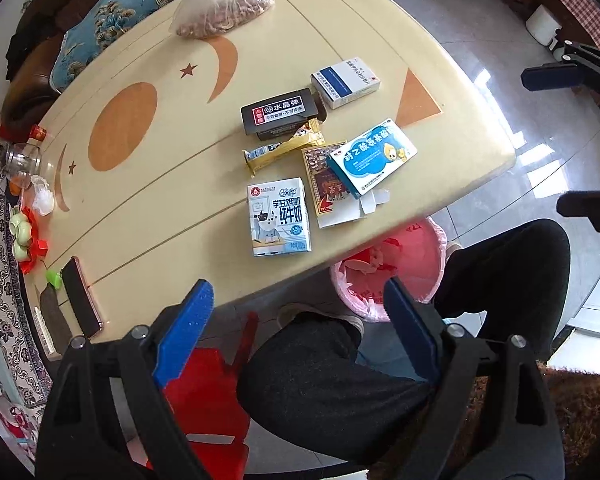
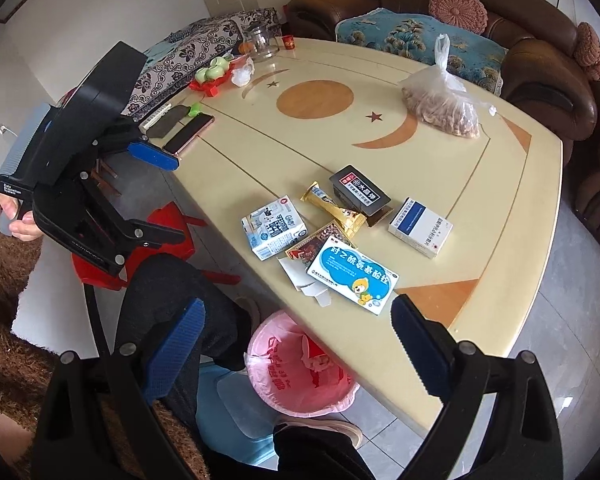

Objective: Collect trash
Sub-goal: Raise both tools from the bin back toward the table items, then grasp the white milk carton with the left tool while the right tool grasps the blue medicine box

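Note:
Trash lies near the cream table's [image 1: 148, 208] front edge: a white milk carton [image 1: 279, 222] [image 2: 274, 226], a gold wrapper [image 1: 284, 148] [image 2: 334, 208], a black box [image 1: 280, 112] [image 2: 360, 192], a white and blue medicine box [image 1: 345, 82] [image 2: 420, 226], a blue cartoon medicine box [image 1: 372, 156] [image 2: 354, 276] on a torn brown box [image 1: 326, 184]. A pink-lined bin [image 1: 392, 268] [image 2: 300, 364] stands under the table edge. My left gripper [image 1: 296, 312] is open and empty, held above my knees before the table. My right gripper [image 2: 296, 328] is open and empty above the bin.
A bag of nuts [image 1: 220, 8] [image 2: 440, 96], a phone [image 1: 82, 298] [image 2: 188, 132], a glass jar [image 1: 20, 160] and a red dish with green items [image 1: 24, 236] sit on the table. A sofa [image 2: 540, 60] lies behind. A red stool [image 1: 204, 396] and my legs [image 1: 332, 384] are below.

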Demonstrator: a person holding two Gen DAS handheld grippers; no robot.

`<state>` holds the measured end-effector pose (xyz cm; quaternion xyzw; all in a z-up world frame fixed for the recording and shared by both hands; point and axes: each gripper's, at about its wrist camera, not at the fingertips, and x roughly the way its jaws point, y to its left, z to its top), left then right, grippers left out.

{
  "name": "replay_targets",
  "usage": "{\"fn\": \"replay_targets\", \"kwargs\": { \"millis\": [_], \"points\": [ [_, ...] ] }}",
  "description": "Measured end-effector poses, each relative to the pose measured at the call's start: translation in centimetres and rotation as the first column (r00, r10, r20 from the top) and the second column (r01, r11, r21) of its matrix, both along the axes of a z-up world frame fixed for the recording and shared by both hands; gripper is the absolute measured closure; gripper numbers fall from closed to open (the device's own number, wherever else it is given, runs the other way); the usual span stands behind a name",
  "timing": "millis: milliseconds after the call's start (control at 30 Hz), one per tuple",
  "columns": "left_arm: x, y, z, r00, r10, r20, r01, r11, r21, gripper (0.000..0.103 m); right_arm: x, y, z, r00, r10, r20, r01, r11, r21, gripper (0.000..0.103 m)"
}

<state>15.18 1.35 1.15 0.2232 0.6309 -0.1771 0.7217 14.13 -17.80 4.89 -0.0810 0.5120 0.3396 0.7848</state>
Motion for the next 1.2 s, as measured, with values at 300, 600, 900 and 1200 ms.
{"fn": "replay_targets", "kwargs": {
  "millis": [300,600,900,1200],
  "points": [
    [2.8,-0.9,-3.9,0.997,-0.025,-0.071,0.028,0.999,0.032,0.018,2.3,1.7,-3.0,0.996,0.079,-0.043,-0.082,0.995,-0.063,0.011],
    [5.0,-1.4,-7.7,0.989,-0.040,-0.143,0.049,0.997,0.056,0.018,3.6,3.8,-5.7,0.973,0.221,-0.070,-0.229,0.962,-0.148,0.011],
    [6.5,-1.7,-10.7,0.980,-0.071,-0.184,0.086,0.993,0.077,0.018,4.6,6.1,-9.7,0.926,0.352,-0.135,-0.374,0.901,-0.219,0.011],
    [8.2,-1.0,-13.7,0.970,-0.066,-0.236,0.089,0.992,0.088,0.018,6.2,7.5,-12.3,0.876,0.455,-0.162,-0.482,0.842,-0.241,0.011]
  ]
}}
